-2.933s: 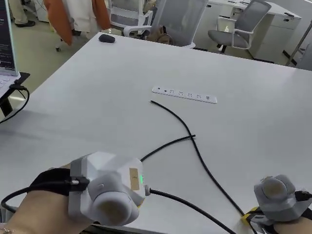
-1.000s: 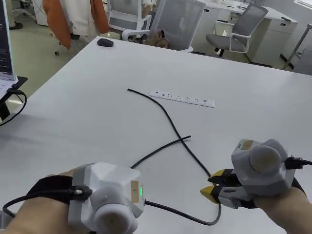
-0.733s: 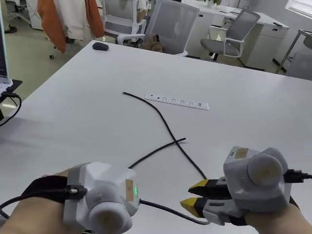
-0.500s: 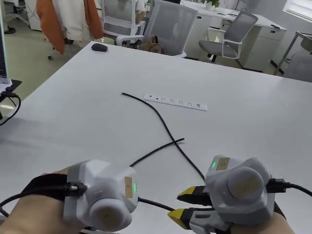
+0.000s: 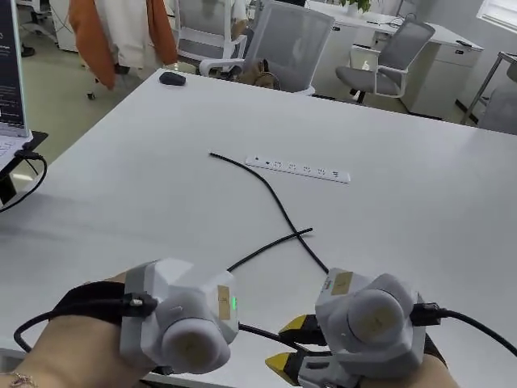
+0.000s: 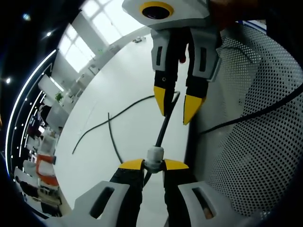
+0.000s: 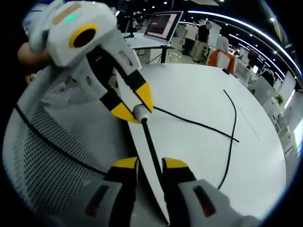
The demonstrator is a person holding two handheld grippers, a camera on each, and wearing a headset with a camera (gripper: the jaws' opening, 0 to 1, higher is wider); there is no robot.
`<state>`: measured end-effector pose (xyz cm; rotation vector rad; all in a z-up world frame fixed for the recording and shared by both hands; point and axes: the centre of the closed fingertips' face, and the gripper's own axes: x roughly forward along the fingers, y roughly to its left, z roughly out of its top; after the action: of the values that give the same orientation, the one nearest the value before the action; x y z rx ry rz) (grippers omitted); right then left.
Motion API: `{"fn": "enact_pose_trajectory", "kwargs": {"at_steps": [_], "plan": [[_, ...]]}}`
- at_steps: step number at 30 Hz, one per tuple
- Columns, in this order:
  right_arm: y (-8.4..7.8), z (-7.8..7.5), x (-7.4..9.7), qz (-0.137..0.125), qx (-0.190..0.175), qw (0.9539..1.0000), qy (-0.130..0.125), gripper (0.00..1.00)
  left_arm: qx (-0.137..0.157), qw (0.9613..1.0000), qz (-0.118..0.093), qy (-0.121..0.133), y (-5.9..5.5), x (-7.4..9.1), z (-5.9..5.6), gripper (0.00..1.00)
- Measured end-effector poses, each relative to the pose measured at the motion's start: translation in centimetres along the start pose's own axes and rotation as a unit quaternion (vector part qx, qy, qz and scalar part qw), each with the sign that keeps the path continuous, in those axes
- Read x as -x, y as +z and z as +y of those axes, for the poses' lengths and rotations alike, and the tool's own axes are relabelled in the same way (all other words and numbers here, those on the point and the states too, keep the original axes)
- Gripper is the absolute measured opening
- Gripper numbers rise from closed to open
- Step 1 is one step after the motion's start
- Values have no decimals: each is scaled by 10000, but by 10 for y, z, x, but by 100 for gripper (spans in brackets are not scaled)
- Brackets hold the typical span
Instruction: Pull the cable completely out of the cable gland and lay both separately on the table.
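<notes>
My left gripper (image 6: 154,165) is shut on the small grey cable gland (image 6: 154,156), which sits between its yellow tips. The black cable (image 6: 165,124) runs out of the gland and passes between the jaws of my right gripper (image 6: 176,104), which are open around it without pinching. In the right gripper view my right gripper (image 7: 150,164) straddles the cable (image 7: 199,124) just short of the gland (image 7: 140,112), which my left gripper (image 7: 135,108) holds. In the head view my left gripper (image 5: 186,323) and right gripper (image 5: 287,345) sit close together at the table's near edge; the cable (image 5: 275,202) crosses itself farther out.
A white power strip (image 5: 303,170) lies past the cable on the white table (image 5: 145,162). A black mouse (image 5: 171,78) sits at the far left corner. Office chairs (image 5: 295,40) stand behind the table, and a laptop (image 5: 8,73) at the left. A perforated mesh surface (image 6: 246,118) lies beside the grippers.
My right gripper let go of the cable, opened, and slid left along it to just in front of the left gripper. The left gripper has stayed put.
</notes>
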<state>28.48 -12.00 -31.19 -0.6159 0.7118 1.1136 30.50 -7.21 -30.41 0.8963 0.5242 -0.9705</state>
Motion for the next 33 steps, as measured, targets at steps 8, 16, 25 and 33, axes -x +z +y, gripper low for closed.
{"fn": "enact_pose_trajectory", "kwargs": {"at_steps": [8, 16, 25, 33], "plan": [[0, 4, -8, 207, 615, 9979, -44, 19, -50, 9999, -117, -11, 7, 4, -5, 17], [5, 2, -4, 80, 841, 9964, -110, 3, -77, 9999, -115, -80, 8, 4, -8, 17], [4, 0, -3, 102, 887, 9958, -185, 2, -1, 9998, -141, -122, 8, 3, -9, 17], [0, -2, -3, 190, 796, 9964, -230, 2, 116, 9998, -27, -126, 4, 4, -9, 17]]}}
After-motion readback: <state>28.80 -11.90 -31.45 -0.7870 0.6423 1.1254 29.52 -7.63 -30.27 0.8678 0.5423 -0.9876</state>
